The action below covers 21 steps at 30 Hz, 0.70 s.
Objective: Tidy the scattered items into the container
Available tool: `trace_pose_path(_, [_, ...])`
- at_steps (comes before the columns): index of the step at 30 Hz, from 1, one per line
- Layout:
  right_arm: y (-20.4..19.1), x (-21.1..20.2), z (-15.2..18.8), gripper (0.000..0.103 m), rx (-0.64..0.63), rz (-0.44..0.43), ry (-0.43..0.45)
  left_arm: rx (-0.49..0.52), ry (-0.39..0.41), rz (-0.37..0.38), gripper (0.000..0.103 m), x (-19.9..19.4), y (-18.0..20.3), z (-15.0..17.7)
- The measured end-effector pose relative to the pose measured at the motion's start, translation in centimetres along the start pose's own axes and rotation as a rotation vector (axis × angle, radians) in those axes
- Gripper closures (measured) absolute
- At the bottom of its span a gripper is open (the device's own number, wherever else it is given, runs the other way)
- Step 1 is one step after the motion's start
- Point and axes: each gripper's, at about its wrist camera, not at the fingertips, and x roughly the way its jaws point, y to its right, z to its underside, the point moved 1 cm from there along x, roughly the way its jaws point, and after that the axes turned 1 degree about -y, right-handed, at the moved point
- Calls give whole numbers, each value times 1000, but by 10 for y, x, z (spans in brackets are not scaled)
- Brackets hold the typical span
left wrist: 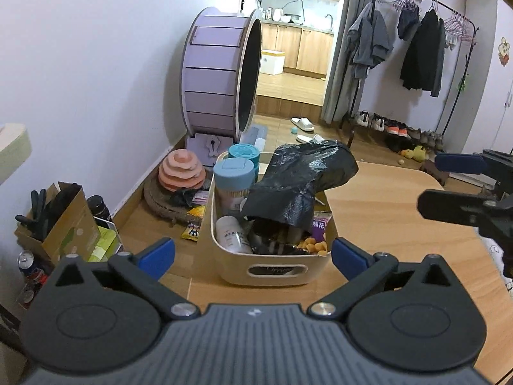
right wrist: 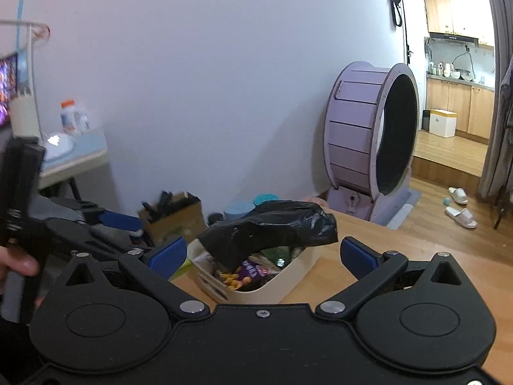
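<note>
The black bag (left wrist: 299, 186) sits on top of the cream bin (left wrist: 275, 266) at the table's (left wrist: 384, 224) left edge; soft, light and crinkly, probably best pinched at its bunched neck. My left gripper (left wrist: 253, 253) hovers level before the bin, fingers apart, empty; my right gripper (right wrist: 263, 253) hangs beside it, likewise spread.

The black bag (left wrist: 301, 183) is covering most of what I'm seeing inside the container (left wrist: 275, 269). The label on the white bottle (left wrist: 232, 234) is looking too blurry for me to read.
</note>
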Motion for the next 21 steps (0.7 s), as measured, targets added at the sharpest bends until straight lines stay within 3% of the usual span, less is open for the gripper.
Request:
trace_pose_path(9, [2,25,7,0,20,18,-98,18,-35,10,0,4,1,3])
trace_pose_path(21, [0,30,10,0,-2,48,-140,28,-48,-6,0,4,0,6])
